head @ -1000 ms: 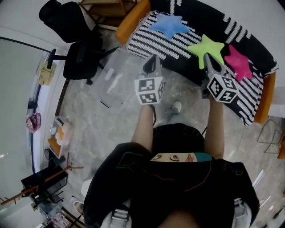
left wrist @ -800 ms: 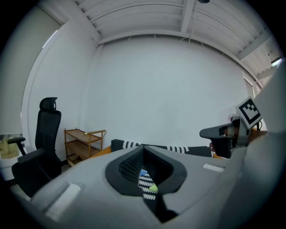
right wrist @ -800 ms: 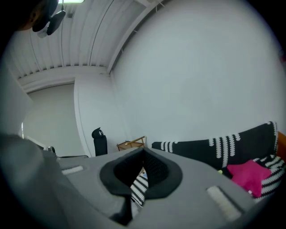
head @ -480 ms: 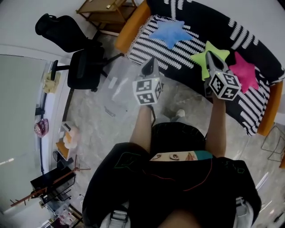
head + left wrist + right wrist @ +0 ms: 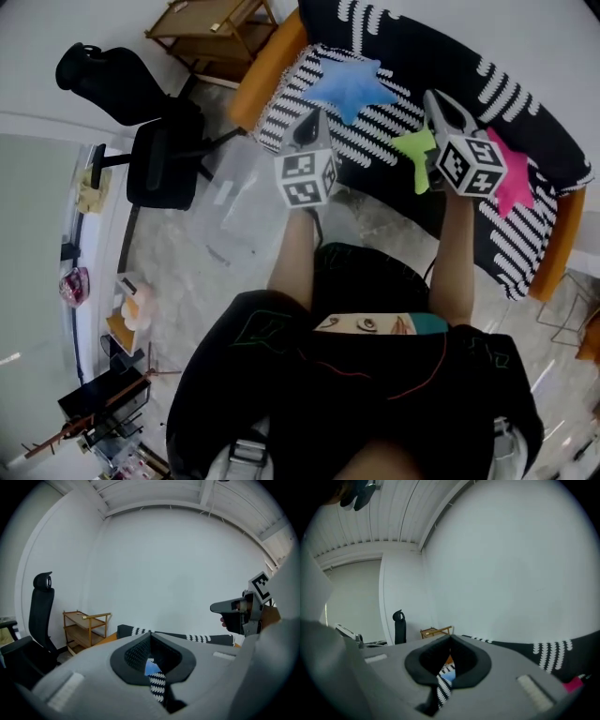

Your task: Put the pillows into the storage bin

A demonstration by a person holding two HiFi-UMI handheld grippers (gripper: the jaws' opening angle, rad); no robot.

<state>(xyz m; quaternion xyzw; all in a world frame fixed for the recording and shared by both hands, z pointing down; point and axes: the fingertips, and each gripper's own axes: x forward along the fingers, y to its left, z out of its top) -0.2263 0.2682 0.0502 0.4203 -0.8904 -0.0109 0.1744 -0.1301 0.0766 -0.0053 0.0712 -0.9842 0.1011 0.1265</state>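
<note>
Three star pillows lie on the black-and-white striped sofa (image 5: 309, 84): a blue pillow (image 5: 352, 82), a green pillow (image 5: 411, 150) and a pink pillow (image 5: 514, 184). The clear storage bin (image 5: 234, 202) stands on the floor left of the sofa. My left gripper (image 5: 309, 120) is shut and empty, held over the sofa's front edge below the blue pillow, a sliver of which (image 5: 151, 667) shows past its jaws. My right gripper (image 5: 434, 97) is shut and empty, above the green pillow and hiding part of it. The pink pillow (image 5: 572, 685) shows at the right gripper view's lower right.
A black office chair (image 5: 155, 150) stands left of the bin. A wooden shelf unit (image 5: 211, 28) is behind it by the wall. The sofa has orange arms (image 5: 262, 66). Small clutter lines the left wall (image 5: 131, 300).
Both grippers have moved forward toward the sofa. The right one now reaches over the green pillow and covers more of it; the left one is closer to the blue pillow.
</note>
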